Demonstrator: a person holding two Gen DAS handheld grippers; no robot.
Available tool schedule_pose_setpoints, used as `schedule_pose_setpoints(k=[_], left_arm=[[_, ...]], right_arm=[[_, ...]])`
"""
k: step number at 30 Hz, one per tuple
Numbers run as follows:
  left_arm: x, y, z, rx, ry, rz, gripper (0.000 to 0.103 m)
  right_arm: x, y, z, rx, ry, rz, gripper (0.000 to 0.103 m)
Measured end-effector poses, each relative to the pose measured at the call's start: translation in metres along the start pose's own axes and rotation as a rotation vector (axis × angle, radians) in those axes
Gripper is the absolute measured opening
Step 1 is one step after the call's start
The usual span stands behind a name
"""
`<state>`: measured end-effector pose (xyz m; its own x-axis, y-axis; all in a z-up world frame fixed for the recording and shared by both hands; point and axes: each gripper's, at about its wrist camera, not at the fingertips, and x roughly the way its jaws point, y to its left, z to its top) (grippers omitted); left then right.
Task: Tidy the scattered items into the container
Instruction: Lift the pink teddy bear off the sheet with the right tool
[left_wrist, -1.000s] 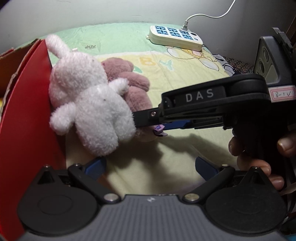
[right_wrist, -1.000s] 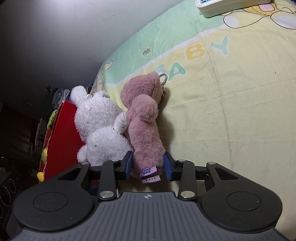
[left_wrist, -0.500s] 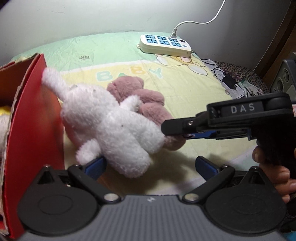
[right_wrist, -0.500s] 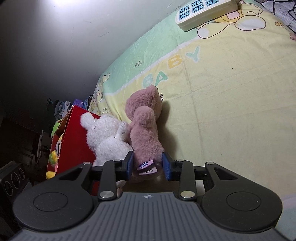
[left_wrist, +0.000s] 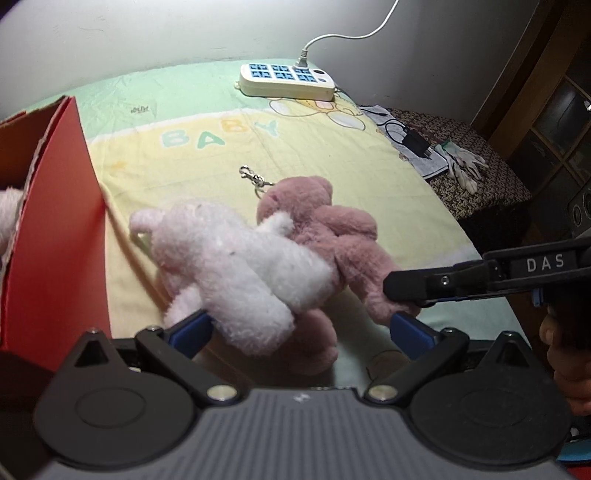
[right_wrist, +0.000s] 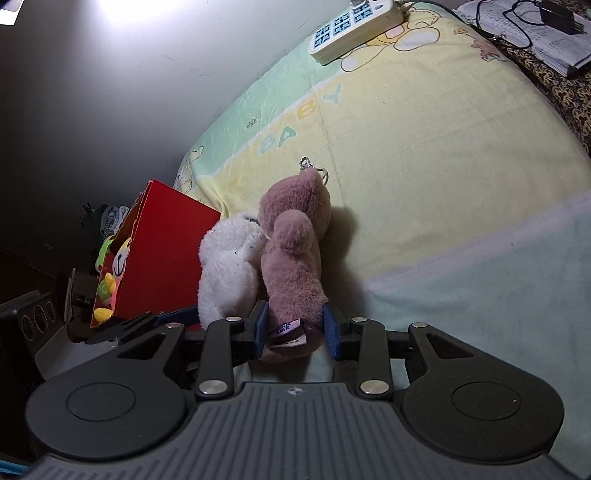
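A pink plush bear (left_wrist: 325, 229) lies on the baby-print sheet with a white plush bunny (left_wrist: 236, 266) leaning across it. My right gripper (right_wrist: 295, 328) is shut on the bear's lower end, by its sewn label; in the left wrist view the right gripper (left_wrist: 406, 291) comes in from the right. My left gripper (left_wrist: 301, 330) stands open, its blue pads wide apart, with the bunny's leg lying between them untouched. The red box (left_wrist: 48, 229) stands at the left, and the bunny's ear is close to its wall. In the right wrist view the bear (right_wrist: 291, 251), bunny (right_wrist: 229, 269) and box (right_wrist: 162, 258) line up.
A white power strip (left_wrist: 286, 81) with its cord lies at the back of the sheet. The bear's metal keyring clasp (left_wrist: 255, 179) trails behind its head. A charger and white gloves (left_wrist: 463, 162) lie on a patterned cloth at the right. Several small toys (right_wrist: 110, 273) fill the box.
The right gripper has drawn the pink bear away from the red box toward the bed's near edge. The bunny has tipped over and slid along with it. The keyring has come into view.
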<state>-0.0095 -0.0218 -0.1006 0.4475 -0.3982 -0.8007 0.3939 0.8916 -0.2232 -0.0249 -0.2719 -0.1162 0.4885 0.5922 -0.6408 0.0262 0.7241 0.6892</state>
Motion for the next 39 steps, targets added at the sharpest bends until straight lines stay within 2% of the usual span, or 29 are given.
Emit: schedule_pose_setpoints(k=[6, 13, 19, 22, 25, 32, 38, 39], left_arm=[[-0.01, -0.003, -0.013, 0.009, -0.002, -0.032, 0.102], [-0.012, -0.011, -0.017, 0.043, -0.001, -0.079, 0.102], [-0.012, -0.027, -0.012, 0.108, -0.016, -0.171, 0.102], [0.0, -0.037, -0.008, 0.134, 0.015, -0.241, 0.102], [0.018, -0.044, -0.006, 0.146, 0.056, -0.261, 0.102], [0.04, -0.027, 0.004, 0.081, 0.091, -0.271, 0.102], [0.037, -0.007, 0.007, 0.034, 0.094, -0.334, 0.102], [0.036, -0.004, 0.007, 0.031, 0.093, -0.336, 0.102]], right_arm=[[-0.011, -0.006, -0.023, 0.037, 0.005, -0.026, 0.034], [-0.016, -0.014, -0.023, 0.075, -0.015, -0.07, 0.03], [-0.025, -0.021, -0.015, 0.11, -0.079, -0.079, 0.031], [-0.025, -0.025, -0.009, 0.135, -0.102, -0.084, 0.032], [-0.024, -0.029, -0.004, 0.147, -0.112, -0.084, 0.032], [-0.015, -0.032, 0.007, 0.149, -0.111, -0.069, 0.033], [-0.002, -0.03, 0.019, 0.139, -0.087, -0.04, 0.035], [0.001, -0.028, 0.02, 0.134, -0.08, -0.033, 0.038]])
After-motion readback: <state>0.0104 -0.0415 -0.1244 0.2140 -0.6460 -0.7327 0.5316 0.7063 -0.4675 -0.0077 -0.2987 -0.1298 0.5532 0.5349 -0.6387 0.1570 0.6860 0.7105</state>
